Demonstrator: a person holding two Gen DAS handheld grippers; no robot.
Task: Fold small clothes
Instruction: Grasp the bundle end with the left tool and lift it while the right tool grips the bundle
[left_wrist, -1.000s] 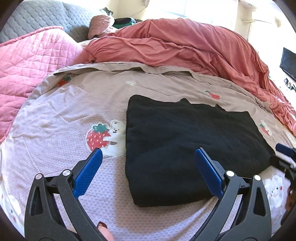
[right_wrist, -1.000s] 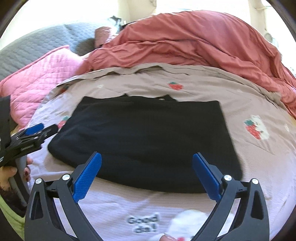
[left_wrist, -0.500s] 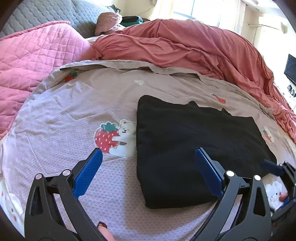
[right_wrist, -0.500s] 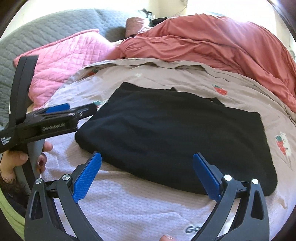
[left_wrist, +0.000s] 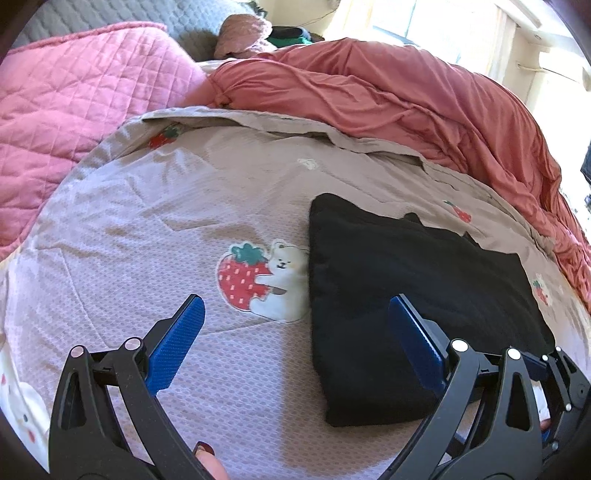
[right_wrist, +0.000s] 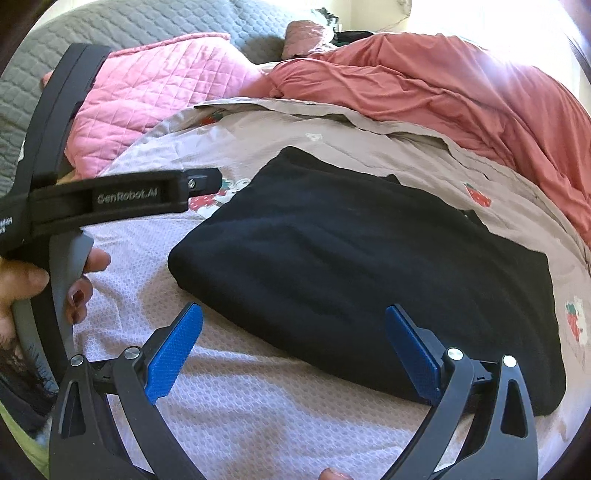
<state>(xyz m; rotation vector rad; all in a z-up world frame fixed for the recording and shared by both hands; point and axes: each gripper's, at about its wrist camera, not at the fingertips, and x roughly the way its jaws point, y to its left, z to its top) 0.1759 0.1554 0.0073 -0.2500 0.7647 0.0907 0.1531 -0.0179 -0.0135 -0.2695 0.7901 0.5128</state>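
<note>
A black garment (left_wrist: 406, 295), folded into a flat rectangle, lies on the beige strawberry-print sheet (left_wrist: 184, 206). It also shows in the right wrist view (right_wrist: 354, 266). My left gripper (left_wrist: 295, 347) is open and empty, hovering over the garment's near left corner, one finger over the sheet and one over the cloth. My right gripper (right_wrist: 293, 354) is open and empty above the garment's near edge. The left gripper's body shows at the left of the right wrist view (right_wrist: 110, 199), held by a hand.
A pink quilted blanket (left_wrist: 74, 92) lies at the left. A bunched red-pink duvet (left_wrist: 406, 96) runs along the back and right. A grey quilted headboard (right_wrist: 110, 26) stands behind. A strawberry-and-bear print (left_wrist: 262, 280) sits left of the garment.
Both grippers have shifted left along the garment's near edge. The left gripper now sits close beside the right one. Both stay open; the garment has not moved.
</note>
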